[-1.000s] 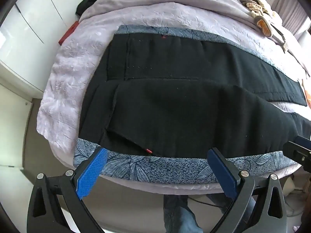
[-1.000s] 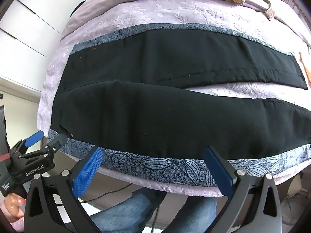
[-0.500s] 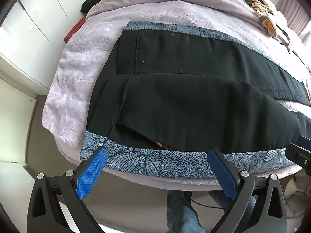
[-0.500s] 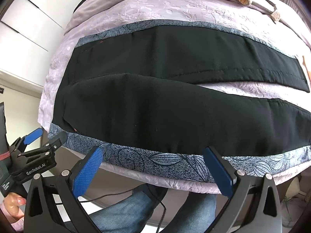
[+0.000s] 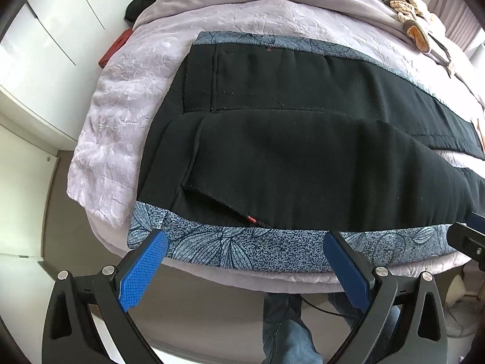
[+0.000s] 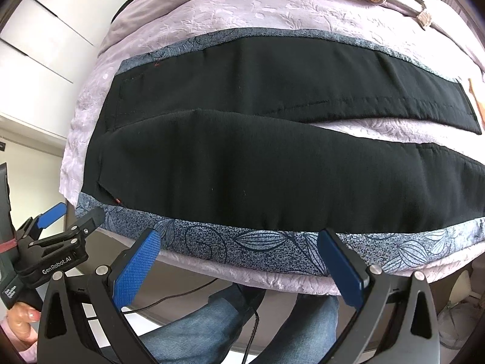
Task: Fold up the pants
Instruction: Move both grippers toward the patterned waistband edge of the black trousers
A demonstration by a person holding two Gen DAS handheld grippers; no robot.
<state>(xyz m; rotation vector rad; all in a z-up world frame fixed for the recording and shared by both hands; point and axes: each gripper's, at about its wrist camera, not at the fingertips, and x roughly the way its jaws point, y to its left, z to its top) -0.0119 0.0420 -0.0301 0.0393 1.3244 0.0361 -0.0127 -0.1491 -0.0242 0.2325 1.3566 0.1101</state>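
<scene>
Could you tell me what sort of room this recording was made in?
Most likely a bedroom. The black pants lie spread out on a bed with a lilac embossed cover, white wardrobe doors stand beside it, and other garments lie further up the bed.

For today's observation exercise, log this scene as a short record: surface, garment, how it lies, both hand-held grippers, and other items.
surface: bed with lilac cover
garment: black pants
layout: spread flat on a blue patterned cloth, legs apart, not yet folded
left hand-held gripper: open, off the bed edge, holding nothing
right hand-held gripper: open, holding nothing
other: knitted item at far side
</scene>
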